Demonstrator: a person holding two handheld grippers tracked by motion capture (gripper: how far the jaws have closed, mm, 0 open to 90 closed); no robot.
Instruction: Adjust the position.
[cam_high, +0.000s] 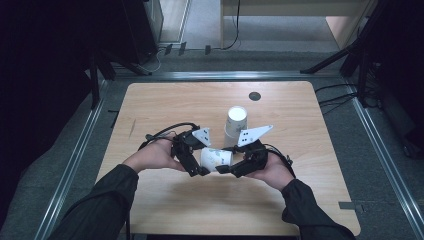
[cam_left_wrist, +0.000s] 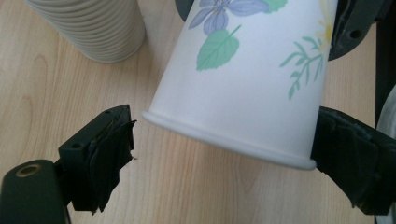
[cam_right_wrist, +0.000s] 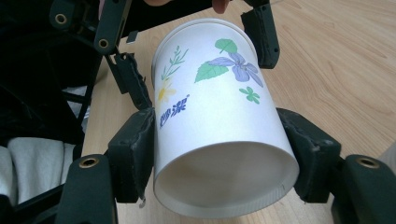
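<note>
Gripping a flowered paper cup (cam_right_wrist: 219, 126) near the tabletop's (cam_high: 165, 105) middle, right gripper (cam_right_wrist: 224, 154) clamped on it, left gripper (cam_left_wrist: 224, 154) released, jaws spread around its rim, cup stack (cam_high: 236, 122) just behind.

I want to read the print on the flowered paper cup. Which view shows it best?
The right gripper view: the flowered paper cup lies lengthwise with flowers, blue characters and recessed base visible. The left gripper view shows its rim end and some flowers; the high view shows it small between both grippers.
</note>
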